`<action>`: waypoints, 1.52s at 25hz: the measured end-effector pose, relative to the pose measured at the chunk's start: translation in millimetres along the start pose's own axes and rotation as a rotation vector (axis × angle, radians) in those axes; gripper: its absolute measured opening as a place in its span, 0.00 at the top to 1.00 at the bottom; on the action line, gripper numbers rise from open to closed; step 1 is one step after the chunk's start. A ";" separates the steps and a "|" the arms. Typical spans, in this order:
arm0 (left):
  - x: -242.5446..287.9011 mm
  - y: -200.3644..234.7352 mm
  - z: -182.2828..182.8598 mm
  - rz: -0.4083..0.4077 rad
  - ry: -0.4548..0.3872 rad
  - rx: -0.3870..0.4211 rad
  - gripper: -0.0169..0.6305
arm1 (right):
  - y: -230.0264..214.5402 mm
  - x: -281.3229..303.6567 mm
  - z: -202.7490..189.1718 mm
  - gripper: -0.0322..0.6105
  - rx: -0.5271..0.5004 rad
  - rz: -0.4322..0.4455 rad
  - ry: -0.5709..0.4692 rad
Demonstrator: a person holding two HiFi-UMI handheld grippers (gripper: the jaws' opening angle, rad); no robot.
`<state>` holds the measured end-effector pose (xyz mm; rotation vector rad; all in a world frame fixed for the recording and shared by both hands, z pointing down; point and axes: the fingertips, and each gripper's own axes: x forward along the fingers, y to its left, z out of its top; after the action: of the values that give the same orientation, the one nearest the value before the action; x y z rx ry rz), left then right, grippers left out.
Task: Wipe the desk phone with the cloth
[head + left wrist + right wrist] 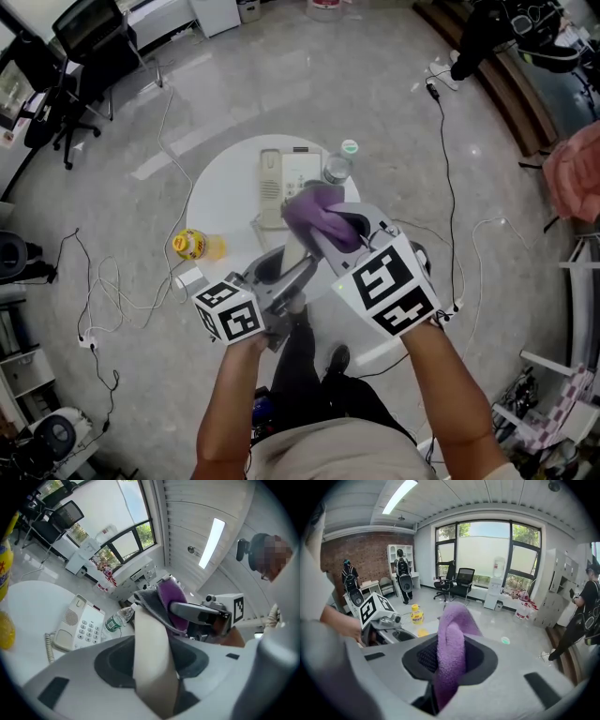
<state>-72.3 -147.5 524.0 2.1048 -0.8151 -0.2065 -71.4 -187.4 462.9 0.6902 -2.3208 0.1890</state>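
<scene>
Desk phone (292, 176) sits near the middle of the round white table (220, 202), keypad up, with its cradle bare. The cream handset (152, 658) is off it and lifted above the table's near edge. The left claw (292, 272) is pinching that handset lengthwise between its jaws. The right claw (345, 232) is clamped on the purple cloth (319, 212), which bunches up out of the jaws and drapes over the handset's far end, so cloth and handset are touching. You can see the fold of cloth sticking up best in the right gripper view. A clear water bottle (337, 170) stands just beside the phone's right side, and a yellow bottle (191, 246) is over by the table's left edge. Cables trail across the floor (403, 122).
</scene>
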 end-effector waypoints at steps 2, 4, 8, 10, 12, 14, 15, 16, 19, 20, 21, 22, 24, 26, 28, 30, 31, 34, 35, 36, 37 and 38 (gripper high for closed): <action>-0.2 -0.6 -0.6 0.000 0.006 0.005 0.66 | -5.3 -1.6 -0.8 0.85 0.001 -0.024 0.001; -0.5 -0.7 -0.3 0.003 0.010 0.013 0.66 | -12.7 -4.2 -1.1 0.85 0.005 -0.054 -0.004; -2.7 4.5 5.8 0.032 -0.004 0.035 0.66 | -38.7 -23.3 4.3 0.85 0.029 -0.162 -0.071; -5.5 12.0 13.1 0.066 -0.022 0.051 0.66 | -51.0 -39.2 7.9 0.85 0.046 -0.217 -0.118; -7.5 21.5 21.9 0.107 -0.042 0.068 0.66 | -61.5 -56.8 8.8 0.85 0.068 -0.263 -0.156; -7.2 32.9 29.7 0.153 -0.061 0.085 0.66 | -70.2 -74.4 5.0 0.85 0.095 -0.300 -0.185; -6.2 39.6 32.5 0.179 -0.067 0.095 0.66 | -73.4 -82.8 1.6 0.85 0.107 -0.315 -0.196; -4.8 46.8 34.6 0.208 -0.071 0.108 0.66 | -75.6 -90.6 -2.1 0.85 0.119 -0.326 -0.206; -0.1 71.4 37.7 0.299 -0.067 0.153 0.66 | -76.2 -109.5 -15.3 0.85 0.152 -0.346 -0.222; 1.2 80.3 38.3 0.328 -0.064 0.164 0.66 | -75.4 -114.5 -20.7 0.85 0.165 -0.353 -0.225; 2.6 89.2 39.1 0.355 -0.060 0.172 0.66 | -74.6 -119.1 -26.0 0.85 0.178 -0.360 -0.226; 4.4 97.8 40.2 0.379 -0.057 0.177 0.66 | -74.4 -123.4 -31.2 0.85 0.191 -0.366 -0.226; 9.2 113.0 42.5 0.417 -0.050 0.184 0.66 | -75.1 -131.1 -41.6 0.85 0.218 -0.374 -0.221; 14.5 125.9 43.5 0.449 -0.041 0.196 0.66 | -75.7 -136.7 -52.4 0.85 0.242 -0.379 -0.216; 18.4 136.9 44.6 0.477 -0.033 0.210 0.66 | -75.0 -140.1 -62.5 0.85 0.259 -0.383 -0.210; 21.4 146.7 46.6 0.504 -0.028 0.220 0.66 | -73.9 -142.0 -71.5 0.85 0.273 -0.386 -0.202; 23.1 151.8 47.6 0.517 -0.026 0.224 0.66 | -73.7 -142.3 -75.7 0.85 0.280 -0.387 -0.198; 28.7 168.4 50.8 0.558 -0.019 0.236 0.66 | -75.1 -140.4 -87.2 0.85 0.298 -0.390 -0.187; 30.6 174.3 51.5 0.573 -0.017 0.241 0.66 | -76.0 -139.3 -90.8 0.85 0.303 -0.391 -0.183; 32.4 179.9 51.7 0.587 -0.014 0.245 0.66 | -76.9 -138.4 -94.2 0.85 0.307 -0.392 -0.179; 34.0 185.1 51.6 0.600 -0.009 0.248 0.66 | -77.7 -137.9 -97.4 0.85 0.311 -0.394 -0.174; 35.6 189.7 51.1 0.613 -0.004 0.252 0.66 | -78.3 -137.9 -100.5 0.85 0.316 -0.396 -0.170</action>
<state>-156.7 -284.6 642.2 1.9697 -1.5034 0.2322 113.6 -163.2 442.0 1.3519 -2.2776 0.3281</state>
